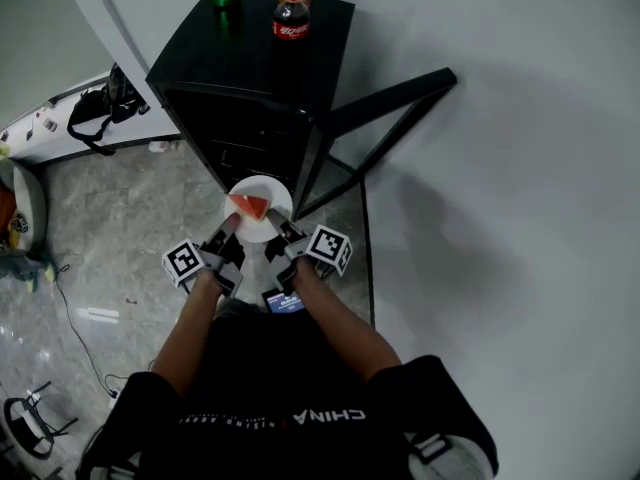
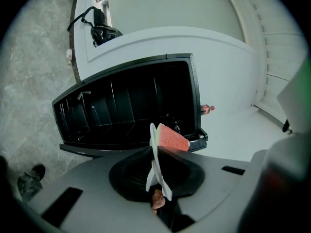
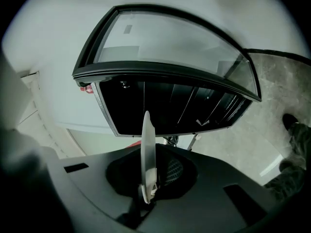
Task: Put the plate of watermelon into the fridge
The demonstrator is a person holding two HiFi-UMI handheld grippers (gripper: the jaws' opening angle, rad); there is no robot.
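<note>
Near the open mini fridge point(image 1: 255, 78), at its front | white plate point(image 1: 272, 200) with watermelon slice point(image 1: 248, 206) is carried | left gripper point(image 1: 228, 228) jaws are clamped on its left rim, right gripper point(image 1: 279, 229) jaws on its right rim | judged: plate stiff, light, breakable; slice wet, loose, likely to slide if tilted | opposite rim holds are judged soundest.

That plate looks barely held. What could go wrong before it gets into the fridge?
The left gripper and right gripper each pinch only the rim of the plate, so it could slip or tip. The watermelon lies loose on it and might slide off. The door of the fridge stands open at the right; the plate could knock it.
</note>
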